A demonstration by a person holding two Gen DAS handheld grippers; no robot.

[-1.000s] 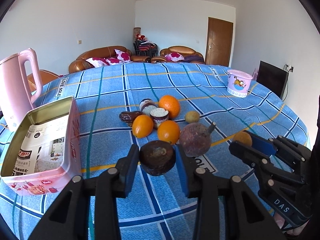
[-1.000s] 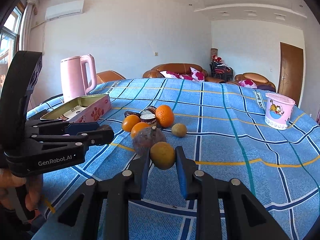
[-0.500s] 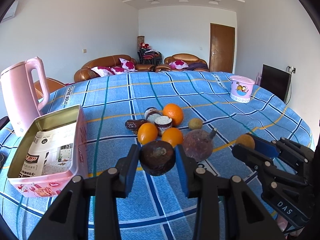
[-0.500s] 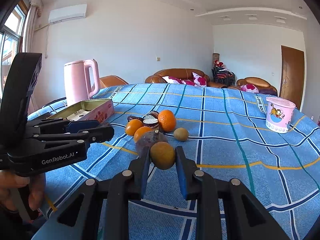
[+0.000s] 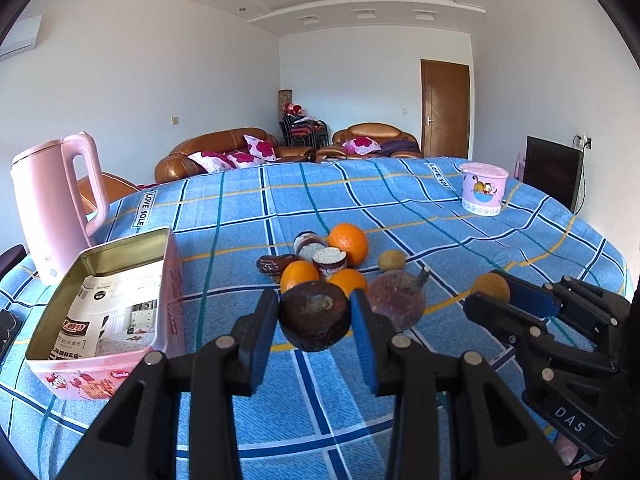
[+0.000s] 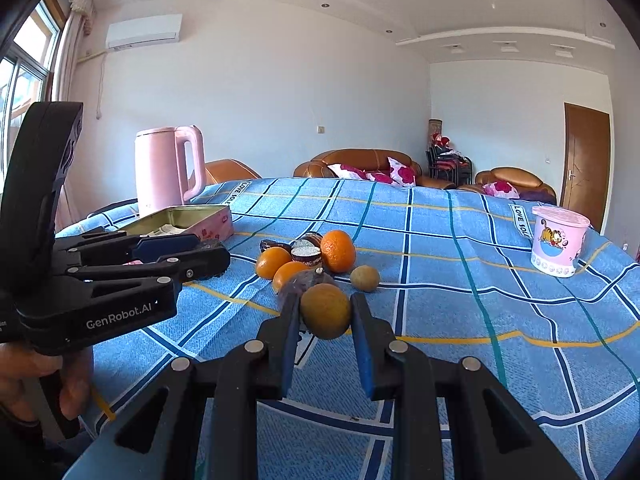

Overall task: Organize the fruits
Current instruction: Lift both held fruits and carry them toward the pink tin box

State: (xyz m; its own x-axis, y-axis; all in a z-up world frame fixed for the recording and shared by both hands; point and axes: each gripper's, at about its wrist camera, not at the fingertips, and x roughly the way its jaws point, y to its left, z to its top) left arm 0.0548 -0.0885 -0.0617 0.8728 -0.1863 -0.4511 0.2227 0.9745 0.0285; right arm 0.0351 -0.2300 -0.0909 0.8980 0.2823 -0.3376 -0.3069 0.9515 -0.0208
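Since one second earlier: both views tilted upward, more ceiling shown; grips unchanged. Left gripper (image 5: 315,316) clamped on one dark brown fruit (image 5: 314,316), raised above blue checked tablecloth (image 5: 240,208), beside one pink tin (image 5: 100,312). Right gripper (image 6: 325,312) clamped on one yellow-brown fruit (image 6: 325,311). Counted on cloth: three oranges (image 5: 348,243), one purple fruit (image 5: 396,300), one small green fruit (image 5: 392,261). Also noted: one pink kettle (image 5: 56,208), one pink lidded cup (image 5: 483,188).
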